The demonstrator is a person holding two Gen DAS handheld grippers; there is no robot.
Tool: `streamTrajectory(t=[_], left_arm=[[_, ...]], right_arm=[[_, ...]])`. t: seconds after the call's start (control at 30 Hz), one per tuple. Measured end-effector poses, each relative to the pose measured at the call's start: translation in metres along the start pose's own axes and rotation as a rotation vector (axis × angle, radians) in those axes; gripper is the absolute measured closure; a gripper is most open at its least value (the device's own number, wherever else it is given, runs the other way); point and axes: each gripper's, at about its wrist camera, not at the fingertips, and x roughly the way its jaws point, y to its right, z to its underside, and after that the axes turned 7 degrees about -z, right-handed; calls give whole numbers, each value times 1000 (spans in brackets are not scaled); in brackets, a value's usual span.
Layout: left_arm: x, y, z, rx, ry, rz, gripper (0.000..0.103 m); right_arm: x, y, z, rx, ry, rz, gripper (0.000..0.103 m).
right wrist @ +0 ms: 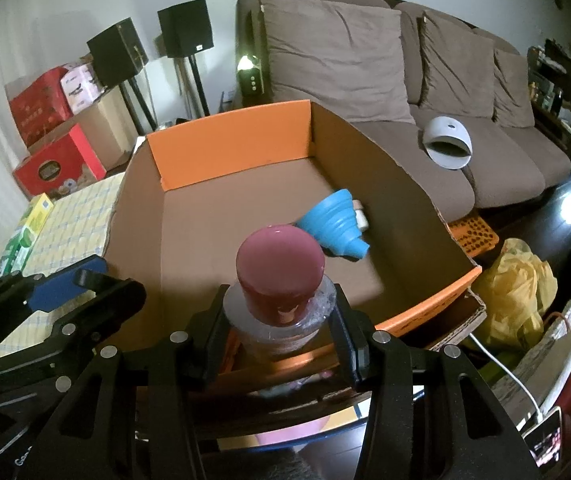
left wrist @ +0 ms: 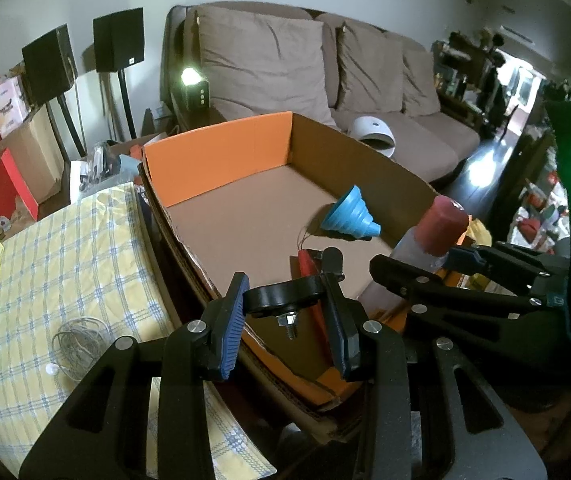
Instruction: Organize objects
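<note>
We hold the left gripper over the near edge of the cardboard box, its pads clamped on a black round part with a bolt sticking out underneath. The right gripper pinches a clear bottle with a dark red cap, upright above the near rim of the box. Inside the box a blue funnel lies on its side near the right wall (a small white piece sits just behind it). A checked cloth covers the bench left of the box, with a wire coil on it.
</note>
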Motion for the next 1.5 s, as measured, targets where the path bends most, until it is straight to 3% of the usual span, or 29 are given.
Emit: streamTrajectory(t=[1.27,1.5], left_arm=[[8,7,5,22,-17,-13,69],[7,4,4,-5,-15,16,67]], right_arm=[[-3,11,-2,46,20,-26,55],[-5,18,-3,81,35,-14,55]])
